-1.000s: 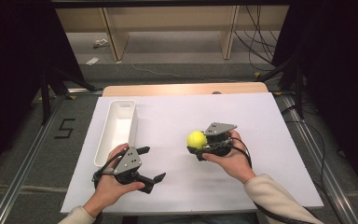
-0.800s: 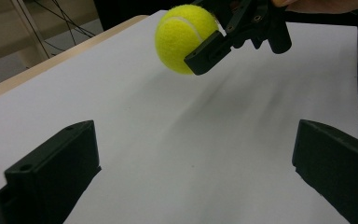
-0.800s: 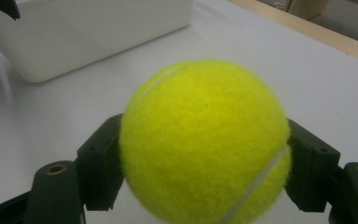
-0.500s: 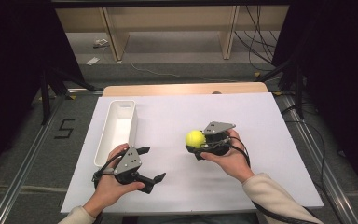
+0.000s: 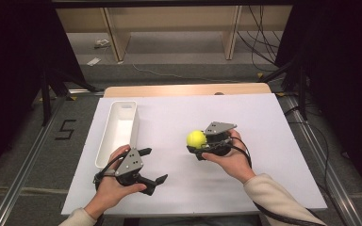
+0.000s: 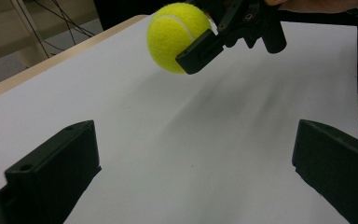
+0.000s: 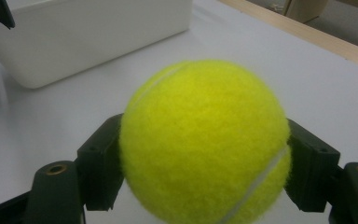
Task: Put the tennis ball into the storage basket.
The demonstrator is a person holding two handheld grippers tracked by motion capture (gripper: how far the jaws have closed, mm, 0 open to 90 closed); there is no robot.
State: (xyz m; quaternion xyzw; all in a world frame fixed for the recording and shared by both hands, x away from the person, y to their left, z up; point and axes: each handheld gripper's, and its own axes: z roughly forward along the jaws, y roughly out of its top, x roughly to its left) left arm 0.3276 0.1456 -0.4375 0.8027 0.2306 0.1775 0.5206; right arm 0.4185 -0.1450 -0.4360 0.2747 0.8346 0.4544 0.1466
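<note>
Currently the right gripper [image 5: 199, 149] clamps a tennis ball [image 5: 196, 138] between its two black jaws, held just above the white table [image 5: 264, 122] near centre. The long white bin [image 5: 118, 127] lies to the ball's left, its long axis running front-to-back; the left gripper [image 5: 153, 165], jaws spread wide & holding nothing, sits nearer the bin's front end. Ball looks bright yellow-green, fuzzy, w/ a pale curved seam.

tennis ball [image 5: 196, 138] | fuzzy yellow, white seam | held off the table | right of tray [image 5: 118, 126]
</note>
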